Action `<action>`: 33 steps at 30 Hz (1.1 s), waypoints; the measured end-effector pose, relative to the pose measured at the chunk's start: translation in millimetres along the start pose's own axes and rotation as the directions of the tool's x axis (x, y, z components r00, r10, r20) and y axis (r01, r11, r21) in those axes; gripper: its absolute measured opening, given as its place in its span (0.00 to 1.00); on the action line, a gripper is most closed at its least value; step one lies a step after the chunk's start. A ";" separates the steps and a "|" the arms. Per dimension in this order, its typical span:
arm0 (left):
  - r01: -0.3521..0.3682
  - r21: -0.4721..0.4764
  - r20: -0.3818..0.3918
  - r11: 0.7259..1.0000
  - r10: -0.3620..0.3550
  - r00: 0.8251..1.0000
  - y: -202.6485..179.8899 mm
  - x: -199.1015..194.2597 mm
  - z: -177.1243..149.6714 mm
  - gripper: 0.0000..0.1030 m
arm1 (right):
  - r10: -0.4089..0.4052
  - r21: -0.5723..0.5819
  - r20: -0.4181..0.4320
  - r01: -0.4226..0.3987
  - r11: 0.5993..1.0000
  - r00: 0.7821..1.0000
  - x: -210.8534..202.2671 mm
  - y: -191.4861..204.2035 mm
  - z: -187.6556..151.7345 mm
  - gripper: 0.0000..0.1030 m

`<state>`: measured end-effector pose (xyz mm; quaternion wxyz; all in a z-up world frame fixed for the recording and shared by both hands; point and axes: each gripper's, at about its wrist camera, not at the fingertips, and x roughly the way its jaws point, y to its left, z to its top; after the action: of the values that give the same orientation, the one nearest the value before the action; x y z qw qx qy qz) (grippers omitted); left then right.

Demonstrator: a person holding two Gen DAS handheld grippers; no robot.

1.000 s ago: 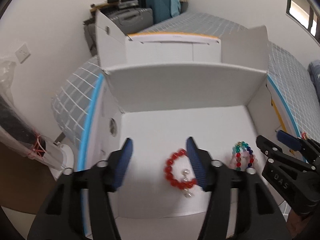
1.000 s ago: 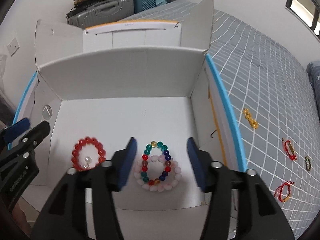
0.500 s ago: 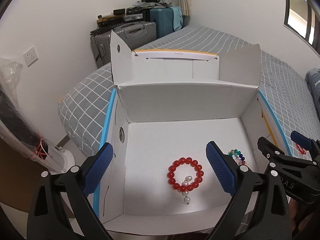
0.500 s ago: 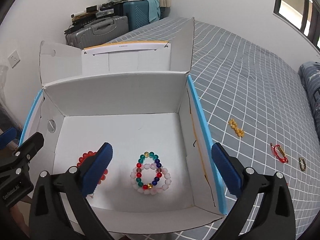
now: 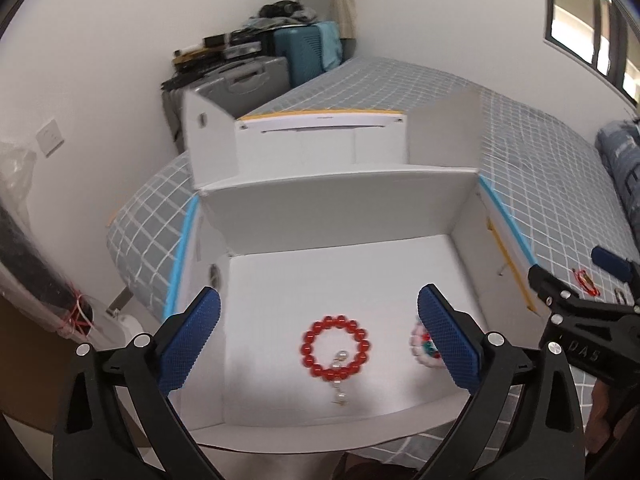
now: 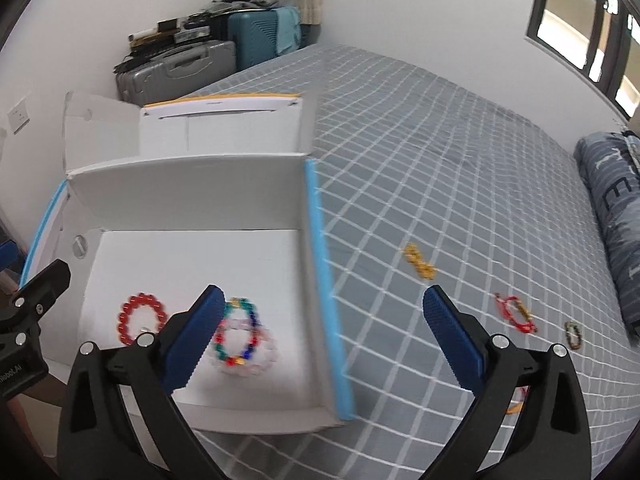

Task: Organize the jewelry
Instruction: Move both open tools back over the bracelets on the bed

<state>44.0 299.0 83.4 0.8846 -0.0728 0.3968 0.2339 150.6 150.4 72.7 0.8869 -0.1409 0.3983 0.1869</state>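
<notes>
Left wrist view, nearest first: left gripper (image 5: 319,336) spread to its widest, just opened, nothing between the pads, poised above the red bead bracelet (image 5: 335,347) lying flat on the floor of the white box (image 5: 340,196). Likely let go there for storage. Right gripper (image 6: 324,330) equally wide and empty, multicoloured bracelet (image 6: 237,336) beneath it inside the box. Farther out on the bed (image 6: 440,152): yellow bracelet (image 6: 419,266), red cord bracelet (image 6: 515,313), small dark piece (image 6: 573,334), all waiting outside the box.

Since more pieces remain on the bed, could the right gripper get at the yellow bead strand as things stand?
Probably yes. The right gripper is open and empty, and the yellow bead strand lies alone on the checked bedspread, outside the white box, with nothing covering it.
</notes>
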 end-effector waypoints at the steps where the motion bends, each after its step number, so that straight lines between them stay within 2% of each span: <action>1: 0.006 0.010 0.002 1.000 -0.006 1.000 -6.3 -1.1 0.5 0.95 | -0.015 0.004 -0.002 0.015 1.000 1.000 -1.3 -10.3 -1.4 0.93; 6: 0.077 0.038 0.018 0.996 -0.077 0.997 -51.5 -10.6 4.0 0.95 | -0.067 0.040 -0.012 0.067 0.997 0.998 -9.3 -66.4 -9.8 0.93; 10: 0.136 0.103 0.016 0.985 -0.139 0.990 -97.8 -18.1 5.0 0.95 | -0.094 0.105 -0.020 0.096 0.990 0.995 -19.2 -125.2 -20.3 0.93; 16: 0.244 0.186 0.012 0.952 -0.251 0.968 -174.2 -31.8 2.3 0.93 | -0.134 0.182 -0.042 0.139 0.973 0.990 -26.1 -198.3 -40.5 0.93; 20: 0.279 0.248 0.005 0.928 -0.289 0.957 -223.7 -32.7 -4.5 0.93 | -0.153 0.233 -0.046 0.159 0.959 0.987 -25.2 -244.6 -56.7 0.93; 23: 0.310 0.284 -0.016 0.907 -0.319 0.948 -262.5 -27.4 -11.9 0.93 | -0.156 0.275 -0.063 0.167 0.947 0.986 -15.3 -279.0 -68.1 0.93; 27: 0.348 0.323 -0.054 0.880 -0.351 0.935 -306.8 -11.7 -22.2 0.94 | -0.199 0.279 -0.083 0.215 0.936 0.976 0.6 -312.8 -82.4 0.93; 33: 0.391 0.355 -0.117 0.849 -0.375 0.920 -359.5 21.6 -53.3 0.94 | -0.211 0.312 -0.126 0.241 0.919 0.969 47.0 -359.1 -113.9 0.93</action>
<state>190.4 -26.4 11.2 0.9021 0.0131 0.4305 -0.0281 264.2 -204.5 0.0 0.8947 -0.0461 0.4443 0.0084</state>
